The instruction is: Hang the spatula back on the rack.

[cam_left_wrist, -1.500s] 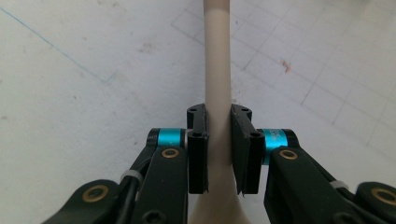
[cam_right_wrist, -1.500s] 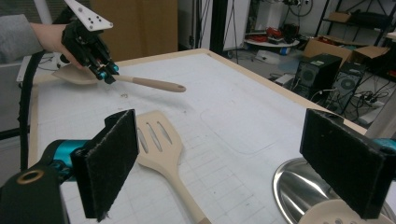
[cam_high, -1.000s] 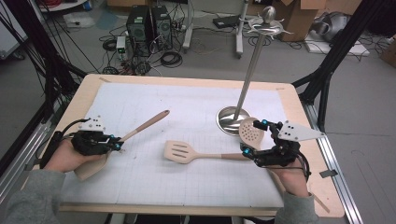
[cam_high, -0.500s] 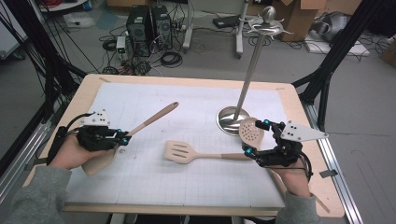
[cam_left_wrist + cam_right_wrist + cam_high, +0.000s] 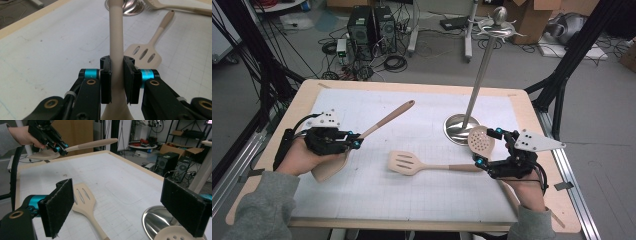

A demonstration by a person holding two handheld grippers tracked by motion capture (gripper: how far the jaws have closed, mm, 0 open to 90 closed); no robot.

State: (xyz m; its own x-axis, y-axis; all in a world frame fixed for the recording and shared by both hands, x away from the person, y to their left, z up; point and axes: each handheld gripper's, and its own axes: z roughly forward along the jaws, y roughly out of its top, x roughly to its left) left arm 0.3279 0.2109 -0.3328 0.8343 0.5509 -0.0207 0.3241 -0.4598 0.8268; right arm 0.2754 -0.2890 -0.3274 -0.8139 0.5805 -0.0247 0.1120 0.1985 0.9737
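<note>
The left gripper (image 5: 354,142) has its jaws closed on the handle of a beige spatula (image 5: 362,135), near the broad blade. In the left gripper view the two black pads (image 5: 106,80) press the handle (image 5: 116,47) from both sides, and the handle runs straight away from the camera toward the steel base (image 5: 130,7). In the high view the blade (image 5: 328,167) hangs below the left hand (image 5: 302,157) and the handle points up and to the right, its tip (image 5: 410,103) over the white mat (image 5: 422,195).

Compared with the earlier frames, the spatula is lifted higher off the table (image 5: 302,102) and its handle tip has travelled farther up and to the right. The left hand has risen with it. The grip itself is unchanged: the jaws hold the same spot on the handle at the same width.

The right gripper (image 5: 489,147) stays where it was, beside the base of the steel stand (image 5: 472,95) at the right of the mat. Its jaws stand wide apart, as the right gripper view confirms: the pads (image 5: 58,207) are well separated with nothing pressed between them. A round perforated skimmer (image 5: 481,140) sits just beside them, leaning near the base. The right gripper view also shows the left gripper (image 5: 58,146) farther off, carrying the spatula (image 5: 92,144) in the air.

A slotted turner (image 5: 412,162) lies flat on the mat between the two hands, its handle pointing toward the right gripper. Its position matches the earlier frames.
</note>
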